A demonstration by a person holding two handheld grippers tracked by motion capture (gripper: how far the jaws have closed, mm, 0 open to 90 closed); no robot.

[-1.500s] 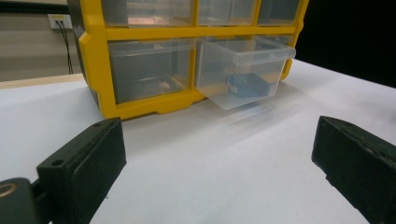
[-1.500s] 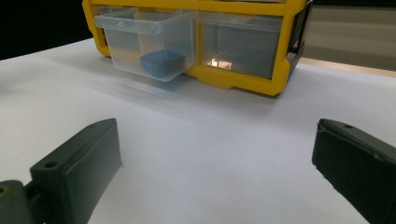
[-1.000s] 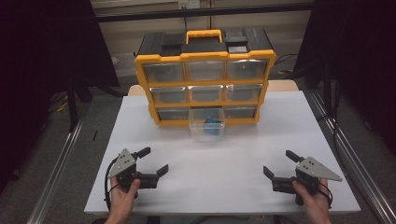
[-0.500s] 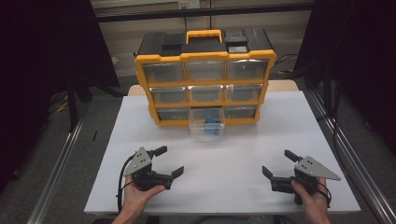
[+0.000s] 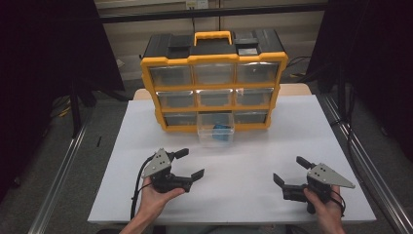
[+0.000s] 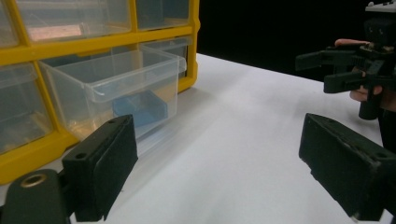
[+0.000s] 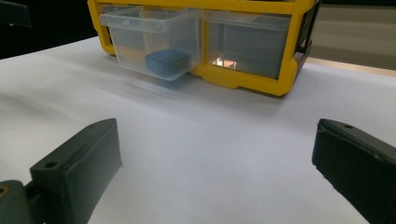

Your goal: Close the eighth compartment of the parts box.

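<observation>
1. Hovering over the white worktop (image 5: pixel 243 146), the left gripper (image 5: pixel 187 163) sits in the person's left hand (image 5: pixel 156 200), near the front-left area and angled toward the pulled-out drawer (image 5: pixel 215 131).
2. Left gripper jaws: apart, nothing between them. They have just been closing a little, yet a broad gap remains; bare worktop shows between the two black jaws in the left gripper view.
3. Right gripper (image 5: pixel 288 171): held in the right hand (image 5: pixel 324 207) at the front-right of the worktop, well apart from the left one. Jaws spread wide, nothing held; the right gripper view shows plain white surface between them.
4. Yellow-and-black drawer cabinet (image 5: pixel 214 61) stands upright at the far middle of the worktop: three rows of three clear drawers, yellow carry handle on top.
5. The bottom-middle drawer is drawn out toward the person, its front sticking clear of the cabinet face. Clear plastic; the other drawers sit flush.
6. Blue object (image 5: pixel 222 129) lies inside the open drawer. In the left gripper view it (image 6: pixel 140 110) rests on the drawer floor, seen through the clear front wall; in the right gripper view it (image 7: pixel 167 61) looks like a low blue box shape. Exact kind: cannot tell.
7. Neither gripper touches the drawer or the cabinet; the left is the nearer of the two.
</observation>
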